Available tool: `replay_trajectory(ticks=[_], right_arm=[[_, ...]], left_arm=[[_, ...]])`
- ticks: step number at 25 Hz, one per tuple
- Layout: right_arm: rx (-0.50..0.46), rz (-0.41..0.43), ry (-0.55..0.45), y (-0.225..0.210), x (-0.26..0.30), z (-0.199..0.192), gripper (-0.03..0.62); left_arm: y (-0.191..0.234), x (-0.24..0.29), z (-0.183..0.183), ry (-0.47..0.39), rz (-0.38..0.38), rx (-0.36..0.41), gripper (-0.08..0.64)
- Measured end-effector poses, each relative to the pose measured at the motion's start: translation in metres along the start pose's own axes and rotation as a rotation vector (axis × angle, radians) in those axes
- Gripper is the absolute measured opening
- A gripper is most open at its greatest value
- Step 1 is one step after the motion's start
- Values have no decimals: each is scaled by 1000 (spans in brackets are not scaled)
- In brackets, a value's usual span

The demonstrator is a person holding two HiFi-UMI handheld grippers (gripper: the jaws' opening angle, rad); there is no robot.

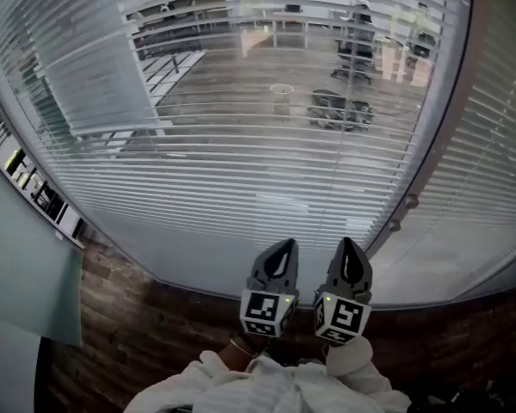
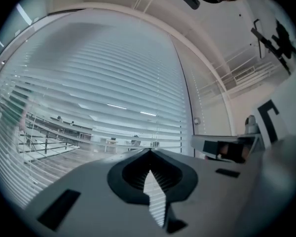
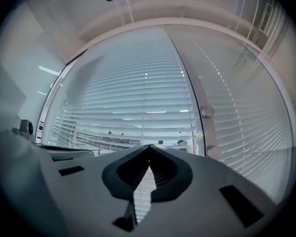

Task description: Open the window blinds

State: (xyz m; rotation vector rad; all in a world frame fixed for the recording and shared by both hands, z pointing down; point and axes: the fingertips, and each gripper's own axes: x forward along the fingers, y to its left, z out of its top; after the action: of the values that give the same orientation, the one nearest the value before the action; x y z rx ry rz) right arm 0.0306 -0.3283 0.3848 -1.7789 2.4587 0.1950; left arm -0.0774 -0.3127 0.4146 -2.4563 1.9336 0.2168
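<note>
White horizontal-slat window blinds (image 1: 241,144) hang full length over the glass straight ahead, and a room shows between the slats. Left gripper (image 1: 284,246) and right gripper (image 1: 347,244) sit side by side, low, short of the blinds, each pair of jaws pressed together on nothing. Judged: approach step, no control in hand. Next: find the cord or wand, none clearly seen, perhaps by the dark window post (image 1: 436,136). Then spread one pair and pinch it.

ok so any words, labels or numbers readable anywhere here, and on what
None can be read.
The left claw and right claw carry only black-and-white square marker patterns, no letters.
The small bright patches on the dark strip at the left wall are too small to read.
</note>
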Motion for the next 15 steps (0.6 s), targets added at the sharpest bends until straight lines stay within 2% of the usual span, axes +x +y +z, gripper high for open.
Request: replay_trajectory(ticks=[5, 9, 15], right_arm=[[-16, -37, 38, -16, -11, -6, 11], [5, -5, 31, -4, -8, -8, 11], [-1, -6, 37, -6, -2, -9, 11]], left_arm=[[-23, 7, -6, 22, -49, -10, -2], [-15, 2, -2, 11, -20, 6, -2], [-9, 4, -7, 14, -5, -2, -2]])
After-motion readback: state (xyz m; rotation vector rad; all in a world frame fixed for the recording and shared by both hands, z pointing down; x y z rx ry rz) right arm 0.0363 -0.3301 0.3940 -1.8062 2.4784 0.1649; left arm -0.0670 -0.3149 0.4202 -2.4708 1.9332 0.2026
